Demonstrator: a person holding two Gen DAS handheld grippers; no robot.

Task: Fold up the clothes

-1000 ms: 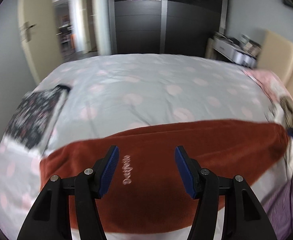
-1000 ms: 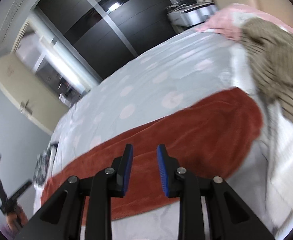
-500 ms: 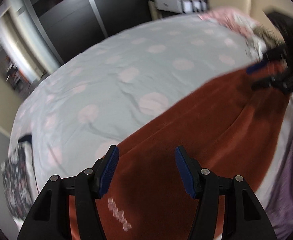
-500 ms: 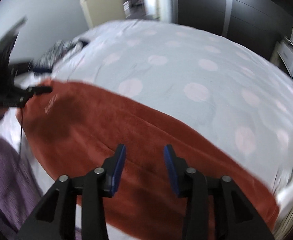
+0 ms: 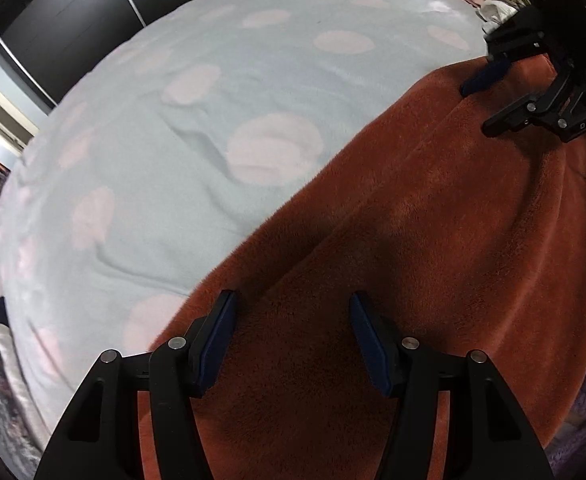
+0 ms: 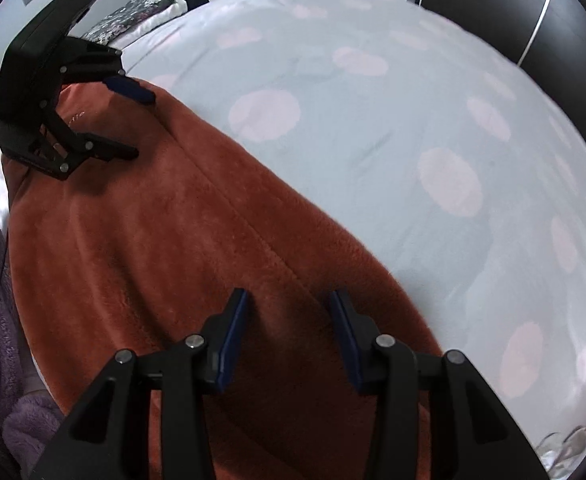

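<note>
Both grippers near garment (image 5: 413, 260) edge

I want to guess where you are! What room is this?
Most likely a bedroom. A wide bed with a spotted cover fills the view, a dark wardrobe stands behind it, and a rust-red fleece garment lies spread for folding.

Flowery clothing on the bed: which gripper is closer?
Left. The left gripper is over the red garment at the end nearest the flowery clothing; the right gripper, jaws closing with fabric between them, is at the opposite end.
</note>
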